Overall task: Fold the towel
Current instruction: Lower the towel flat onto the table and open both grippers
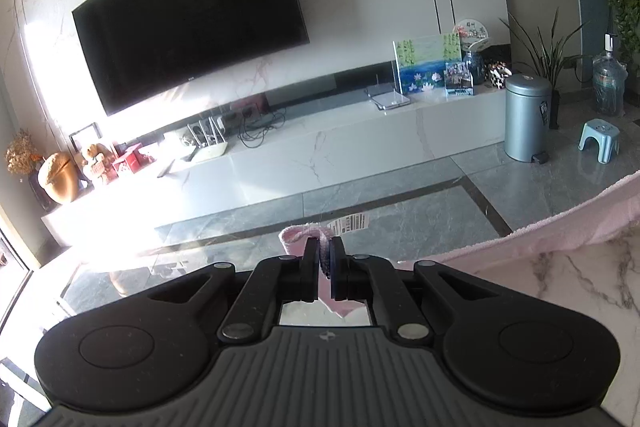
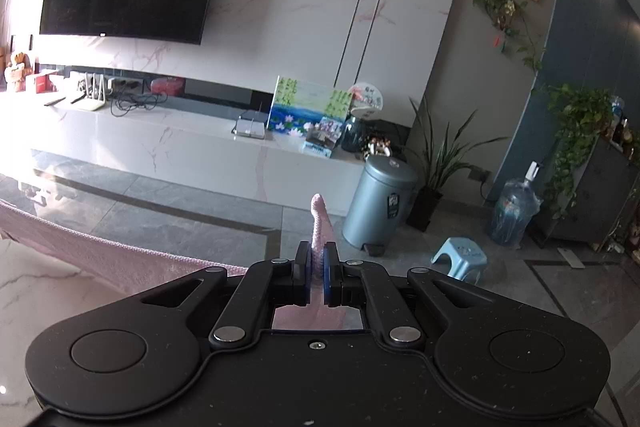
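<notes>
A pink towel point(image 1: 560, 227) hangs stretched between my two grippers above a white marble table point(image 1: 580, 287). My left gripper point(image 1: 325, 247) is shut on one corner of the towel, the one with a hanging loop and a white barcode tag point(image 1: 349, 223). From there the towel's edge runs off to the right. My right gripper point(image 2: 317, 251) is shut on another corner of the towel point(image 2: 318, 219), which sticks up between the jaws. In the right wrist view the towel point(image 2: 100, 251) stretches away to the left over the marble table point(image 2: 40, 287).
Beyond the table is a grey tiled floor point(image 1: 400, 219), a long white TV bench point(image 1: 320, 147) with a wall TV point(image 1: 192, 15), a grey pedal bin point(image 2: 378, 203), a small blue stool point(image 2: 460, 259), a water jug point(image 2: 514, 211) and potted plants point(image 2: 440, 155).
</notes>
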`<state>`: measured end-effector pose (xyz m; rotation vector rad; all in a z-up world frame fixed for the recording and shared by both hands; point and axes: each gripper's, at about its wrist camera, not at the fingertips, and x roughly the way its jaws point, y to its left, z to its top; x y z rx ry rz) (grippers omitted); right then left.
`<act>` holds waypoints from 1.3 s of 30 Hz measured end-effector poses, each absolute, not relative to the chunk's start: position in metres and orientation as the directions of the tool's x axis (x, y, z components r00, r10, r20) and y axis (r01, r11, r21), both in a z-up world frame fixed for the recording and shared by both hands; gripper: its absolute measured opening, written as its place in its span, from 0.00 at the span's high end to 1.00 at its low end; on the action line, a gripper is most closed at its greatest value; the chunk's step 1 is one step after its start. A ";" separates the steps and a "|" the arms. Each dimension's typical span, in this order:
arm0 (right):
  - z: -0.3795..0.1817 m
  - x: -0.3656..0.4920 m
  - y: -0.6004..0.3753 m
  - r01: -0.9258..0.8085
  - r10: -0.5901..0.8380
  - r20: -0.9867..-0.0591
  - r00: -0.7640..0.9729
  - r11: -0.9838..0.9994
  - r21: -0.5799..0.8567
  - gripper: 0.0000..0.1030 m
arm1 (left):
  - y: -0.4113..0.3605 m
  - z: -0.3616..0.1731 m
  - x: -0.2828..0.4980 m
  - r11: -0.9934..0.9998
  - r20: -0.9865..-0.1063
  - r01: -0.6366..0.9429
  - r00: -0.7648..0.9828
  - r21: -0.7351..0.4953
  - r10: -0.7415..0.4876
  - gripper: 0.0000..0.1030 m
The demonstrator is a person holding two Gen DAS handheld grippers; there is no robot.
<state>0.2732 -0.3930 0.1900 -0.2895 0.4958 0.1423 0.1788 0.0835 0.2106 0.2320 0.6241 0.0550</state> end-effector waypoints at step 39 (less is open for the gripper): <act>-0.008 0.081 -0.484 -0.013 -0.092 -0.881 0.465 0.994 -0.110 0.68 | 0.080 0.039 0.011 0.986 -0.851 0.088 0.520 0.141 0.076 0.96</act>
